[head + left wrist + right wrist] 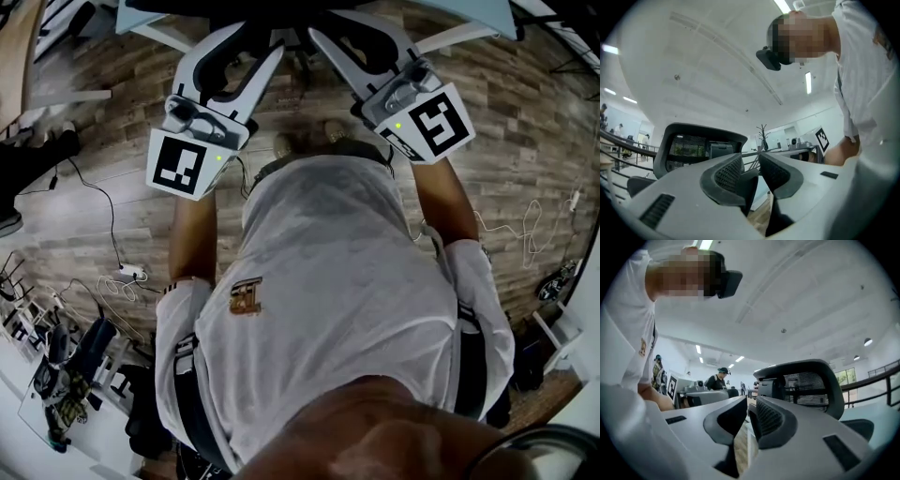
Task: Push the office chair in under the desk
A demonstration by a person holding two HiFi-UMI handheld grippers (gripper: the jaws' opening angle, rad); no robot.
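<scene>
The black office chair (pixel 234 7) shows only as a dark mass at the top edge of the head view, between white desk legs (pixel 173 37). Its mesh back stands ahead in the left gripper view (pixel 701 145) and the right gripper view (pixel 806 385). My left gripper (pixel 255 39) points at it, jaws a narrow gap apart (pixel 751 159). A dark shape sits between them; I cannot tell if the pads press on it. My right gripper (pixel 354 26) is beside it, jaws close together (pixel 748 404). Only wood floor shows through their gap.
Cables (pixel 103 216) and a power strip (pixel 131 274) lie on the wood floor at left. Dark bags (pixel 75 366) sit at lower left. Other people work at desks (pixel 719 380) in the distance. A railing (pixel 618 145) runs at far left.
</scene>
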